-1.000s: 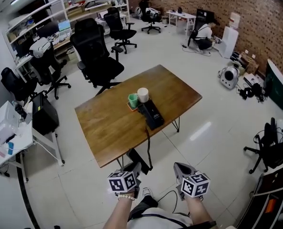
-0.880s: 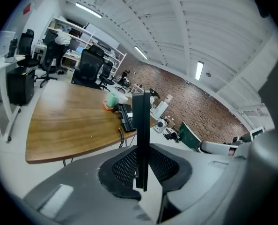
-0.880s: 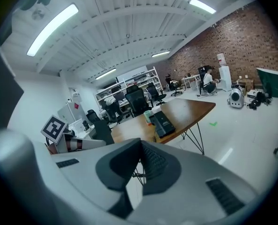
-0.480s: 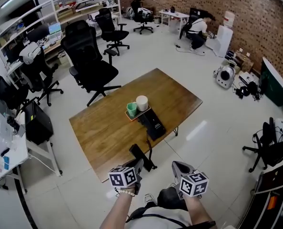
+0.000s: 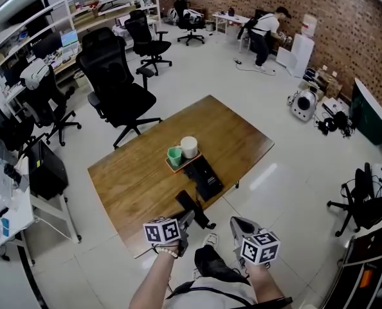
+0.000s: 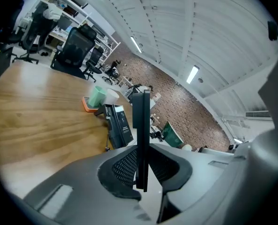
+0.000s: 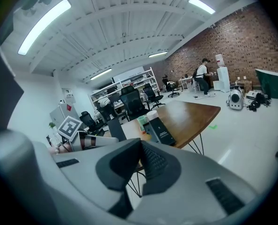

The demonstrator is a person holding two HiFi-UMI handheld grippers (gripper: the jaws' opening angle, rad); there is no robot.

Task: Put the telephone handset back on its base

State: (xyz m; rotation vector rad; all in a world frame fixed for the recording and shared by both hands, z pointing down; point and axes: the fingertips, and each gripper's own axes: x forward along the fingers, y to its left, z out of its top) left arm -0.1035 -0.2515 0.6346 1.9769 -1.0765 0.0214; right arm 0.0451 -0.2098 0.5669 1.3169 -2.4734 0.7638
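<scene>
The black telephone base (image 5: 202, 177) lies near the front edge of the wooden table (image 5: 139, 179), its cradle bare. My left gripper (image 5: 186, 222) is shut on the black handset (image 5: 192, 209), which hangs over the table's near edge just short of the base. In the left gripper view the handset (image 6: 140, 139) stands upright, clamped between the jaws, with the base (image 6: 119, 125) ahead. My right gripper (image 5: 237, 226) hovers off the table to the right, shut with nothing in it. From the right gripper view, its jaws (image 7: 140, 146) meet, and the base (image 7: 160, 130) and handset (image 7: 116, 129) show beyond.
A green cup (image 5: 174, 154) and a white cup (image 5: 189, 147) stand on an orange tray just behind the base. Black office chairs (image 5: 110, 76) stand beyond the table. A person (image 5: 263, 28) stands at a far desk. Equipment lies on the floor at right.
I have come closer to the table. The left gripper has carried the handset forward, from beside the table's edge to over it, nearer the base. The right gripper stayed alongside.
</scene>
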